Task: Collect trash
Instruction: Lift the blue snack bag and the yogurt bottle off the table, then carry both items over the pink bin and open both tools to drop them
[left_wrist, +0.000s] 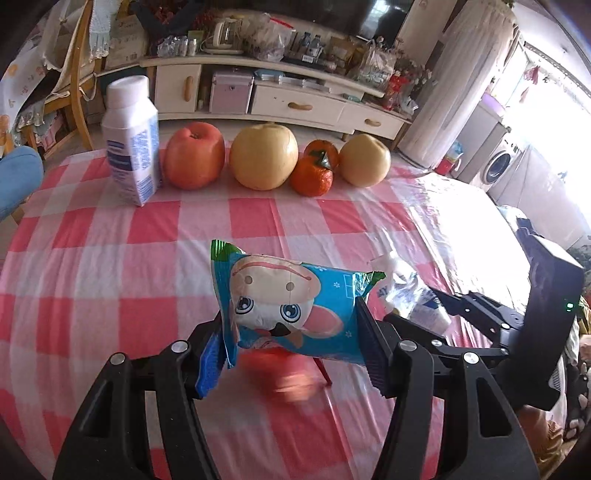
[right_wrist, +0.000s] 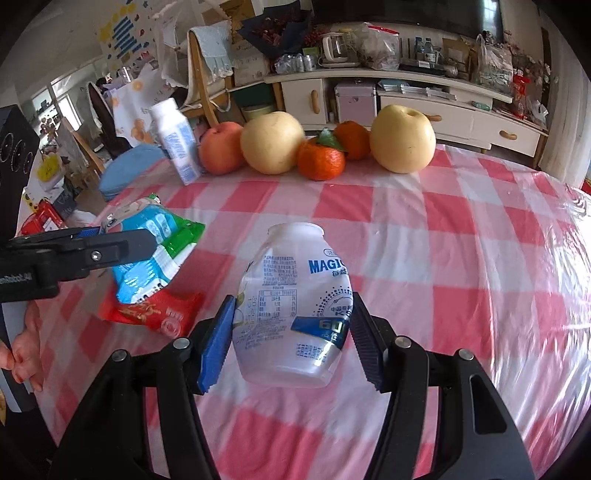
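Note:
My left gripper (left_wrist: 291, 332) is shut on a blue snack packet (left_wrist: 288, 302) with a cartoon face and holds it above the table; the packet also shows in the right wrist view (right_wrist: 155, 254). Under it lies a red wrapper (left_wrist: 291, 373), also in the right wrist view (right_wrist: 155, 310). My right gripper (right_wrist: 291, 332) is shut on an empty clear plastic bottle (right_wrist: 295, 306) with blue "MAGIC" print, open mouth pointing away. That bottle shows at the right of the left wrist view (left_wrist: 410, 295).
At the table's far edge stand a white milk bottle (left_wrist: 131, 140), a red apple (left_wrist: 194, 155), two yellow pears (left_wrist: 264, 155), (left_wrist: 364, 158) and two tangerines (left_wrist: 312, 173). The tablecloth (left_wrist: 110, 258) is pink-checked under plastic film. A TV cabinet (left_wrist: 295, 103) stands behind.

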